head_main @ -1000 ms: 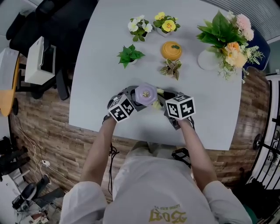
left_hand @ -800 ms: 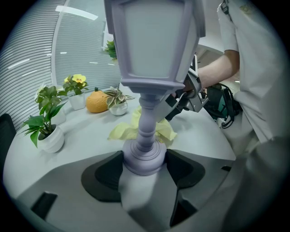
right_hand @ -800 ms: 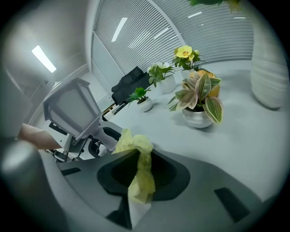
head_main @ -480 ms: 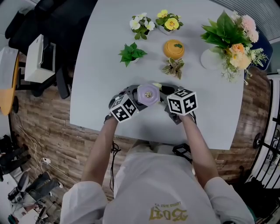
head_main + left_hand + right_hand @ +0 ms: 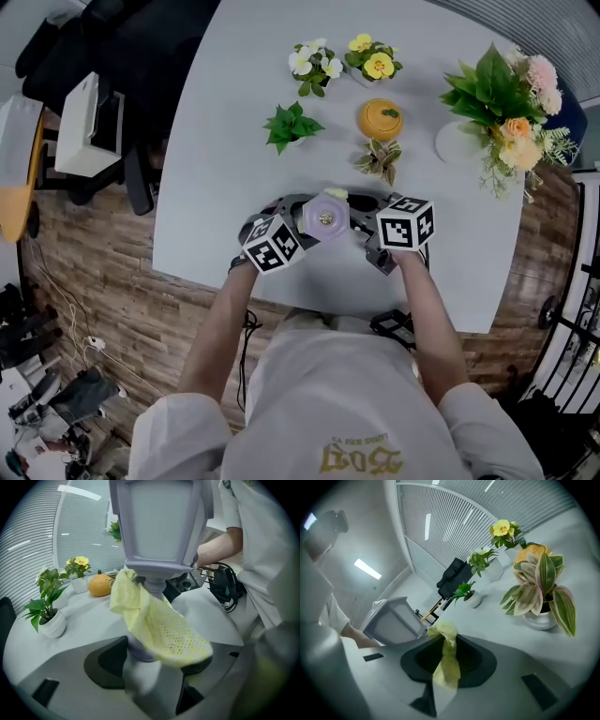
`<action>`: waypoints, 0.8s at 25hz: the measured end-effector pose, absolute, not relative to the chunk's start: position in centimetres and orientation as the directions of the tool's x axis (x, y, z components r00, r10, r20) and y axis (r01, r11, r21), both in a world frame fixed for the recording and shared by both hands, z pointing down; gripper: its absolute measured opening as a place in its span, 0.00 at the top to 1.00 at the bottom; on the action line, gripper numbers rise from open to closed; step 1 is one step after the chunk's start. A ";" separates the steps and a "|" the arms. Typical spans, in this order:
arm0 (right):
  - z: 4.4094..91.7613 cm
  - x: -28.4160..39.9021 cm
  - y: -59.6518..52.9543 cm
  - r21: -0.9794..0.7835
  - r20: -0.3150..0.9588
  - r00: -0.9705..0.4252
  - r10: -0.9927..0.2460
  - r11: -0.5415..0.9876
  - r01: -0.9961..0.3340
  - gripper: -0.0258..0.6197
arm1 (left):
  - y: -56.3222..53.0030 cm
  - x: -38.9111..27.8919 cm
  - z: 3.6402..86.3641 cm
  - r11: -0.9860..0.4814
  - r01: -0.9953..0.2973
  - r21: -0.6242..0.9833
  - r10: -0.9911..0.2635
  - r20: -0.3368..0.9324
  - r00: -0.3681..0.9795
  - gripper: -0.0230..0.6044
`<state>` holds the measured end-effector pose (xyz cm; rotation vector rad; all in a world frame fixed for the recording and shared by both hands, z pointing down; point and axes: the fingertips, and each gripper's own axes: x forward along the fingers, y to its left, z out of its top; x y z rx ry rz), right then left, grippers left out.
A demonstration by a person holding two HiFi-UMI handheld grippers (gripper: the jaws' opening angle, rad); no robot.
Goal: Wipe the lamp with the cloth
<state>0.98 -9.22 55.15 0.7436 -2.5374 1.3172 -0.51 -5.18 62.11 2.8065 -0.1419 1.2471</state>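
Right tongs, clamping cloth, edged forward; left tongs clamp lamp over grey table.

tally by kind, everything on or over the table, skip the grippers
Potted plants: 4 (white-flowered plant, yellow-flowered plant, green leafy plant, striped-leaf plant)
Bouquet in a white vase: 1
Orange pumpkin-like ornament: 1
Lamp: 1
Yellow cloth: 1
Total: 8
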 end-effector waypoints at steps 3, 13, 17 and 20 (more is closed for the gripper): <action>55.2 0.7 -9.4 -0.716 0.379 -0.865 -0.328 0.489 -0.499 0.83 | -5.2 -0.6 62.1 -0.994 -0.111 0.023 -0.057 0.742 0.667 0.48; 57.6 -0.2 -10.7 -0.547 0.560 -0.760 -0.329 0.542 -0.638 0.83 | -5.3 -0.5 62.1 -0.993 -0.112 0.020 -0.060 0.741 0.669 0.48; 58.0 -0.3 -10.8 -0.511 0.592 -0.738 -0.326 0.556 -0.655 0.83 | -5.3 -0.6 62.1 -0.993 -0.112 0.021 -0.060 0.741 0.668 0.48; 58.3 -0.3 -10.9 -0.506 0.601 -0.728 -0.328 0.549 -0.665 0.83 | -5.3 -0.6 62.1 -0.994 -0.112 0.020 -0.060 0.742 0.668 0.48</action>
